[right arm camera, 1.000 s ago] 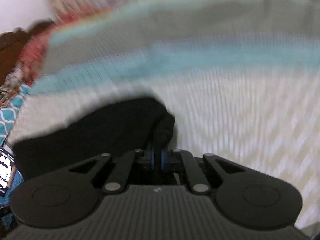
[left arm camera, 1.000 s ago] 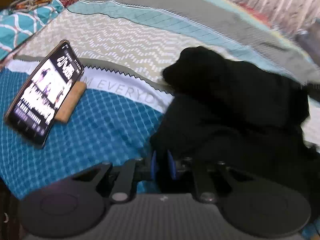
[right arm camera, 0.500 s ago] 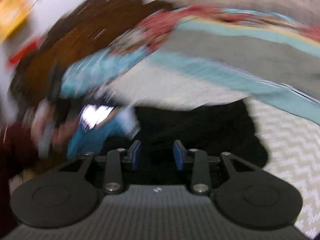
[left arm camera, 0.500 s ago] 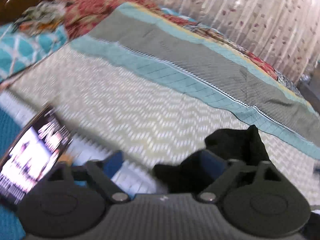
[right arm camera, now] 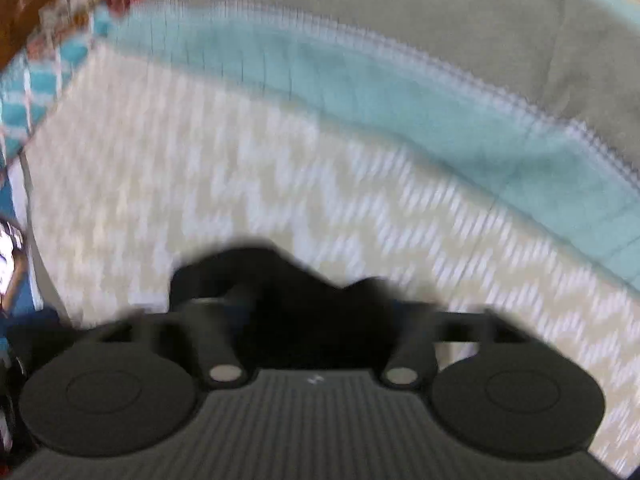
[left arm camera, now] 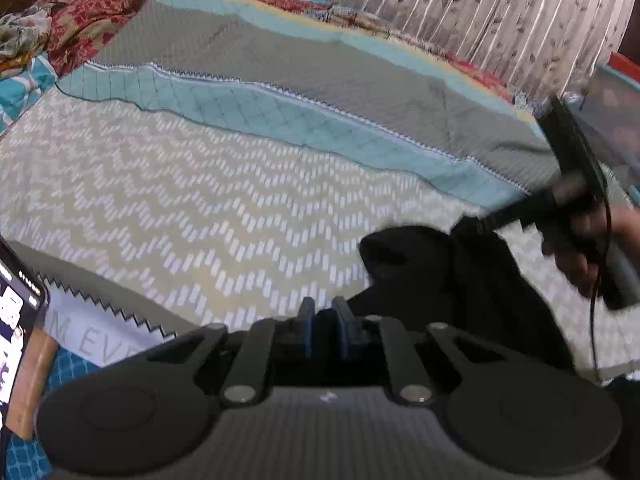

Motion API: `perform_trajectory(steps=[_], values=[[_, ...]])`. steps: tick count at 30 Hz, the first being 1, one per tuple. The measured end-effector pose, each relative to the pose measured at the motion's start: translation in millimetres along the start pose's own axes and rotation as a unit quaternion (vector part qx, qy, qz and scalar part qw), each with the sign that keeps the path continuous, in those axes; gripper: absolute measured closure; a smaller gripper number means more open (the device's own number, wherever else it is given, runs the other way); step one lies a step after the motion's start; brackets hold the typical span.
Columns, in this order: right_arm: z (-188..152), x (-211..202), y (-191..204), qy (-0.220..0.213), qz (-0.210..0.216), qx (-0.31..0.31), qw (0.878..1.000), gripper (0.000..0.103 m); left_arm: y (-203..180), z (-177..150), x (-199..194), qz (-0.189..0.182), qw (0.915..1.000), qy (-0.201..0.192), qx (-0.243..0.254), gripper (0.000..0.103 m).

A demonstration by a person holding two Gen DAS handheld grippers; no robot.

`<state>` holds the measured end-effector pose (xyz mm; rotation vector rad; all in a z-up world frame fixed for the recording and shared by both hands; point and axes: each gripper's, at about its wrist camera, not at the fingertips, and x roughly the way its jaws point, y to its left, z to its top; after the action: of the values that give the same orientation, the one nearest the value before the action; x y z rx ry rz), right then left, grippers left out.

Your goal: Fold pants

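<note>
The black pants (left arm camera: 440,280) lie bunched on the patterned bedspread (left arm camera: 200,200), right of my left gripper (left arm camera: 324,320). Its blue pads are closing and stand almost together, with no cloth between them. A hand (left arm camera: 580,256) holds my right gripper (left arm camera: 468,226), whose tip is down on the far top of the bunch. In the blurred right wrist view the pants (right arm camera: 280,300) rise over the fingertips and hide them. Those jaws are closing with black cloth where the gap is.
A lit phone (left arm camera: 16,328) leans on a wooden stand (left arm camera: 36,380) at the left edge. Crumpled red floral bedding (left arm camera: 80,12) lies at the far left, and a curtain (left arm camera: 480,12) hangs behind the bed.
My left gripper let go of the pants' edge, opened wide, then closed again empty as the view swung up. My right gripper released its hold, opened, and came down onto the bunch.
</note>
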<state>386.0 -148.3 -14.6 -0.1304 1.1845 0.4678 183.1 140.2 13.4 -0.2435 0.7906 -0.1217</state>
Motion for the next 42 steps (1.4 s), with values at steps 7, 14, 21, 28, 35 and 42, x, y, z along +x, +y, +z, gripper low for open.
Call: perform_trajectory(steps=[7, 14, 21, 28, 35, 42], values=[[-66.0, -174.2, -105.9, -0.209, -0.08, 0.167, 0.96, 0.089, -16.4, 32.6, -27.4, -0.012, 0.9977, -0.067, 0.004, 0.094], [-202.8, -319.3, -253.1, -0.335, -0.247, 0.365, 0.833, 0.089, -56.9, 54.0, -3.3, 0.001, 0.994, -0.108, 0.019, 0.1], [-340.7, -261.2, -323.6, -0.23, -0.282, 0.522, 0.772, 0.041, -81.5, 38.9, 69.6, 0.059, 0.9974, 0.01, 0.04, 0.094], [-392.4, -275.7, -320.6, -0.282, -0.301, 0.544, 0.731, 0.041, -86.2, 49.6, 53.1, 0.092, 0.989, -0.024, 0.113, 0.018], [-369.6, -280.4, -348.2, -0.256, -0.326, 0.504, 0.758, 0.042, -143.3, 32.4, 104.2, 0.083, 0.9452, -0.003, 0.316, 0.003], [-438.1, -294.7, -362.0, -0.278, -0.301, 0.59, 0.696, 0.043, -145.0, 13.6, 130.6, 0.04, 0.9478, 0.028, 0.315, 0.097]])
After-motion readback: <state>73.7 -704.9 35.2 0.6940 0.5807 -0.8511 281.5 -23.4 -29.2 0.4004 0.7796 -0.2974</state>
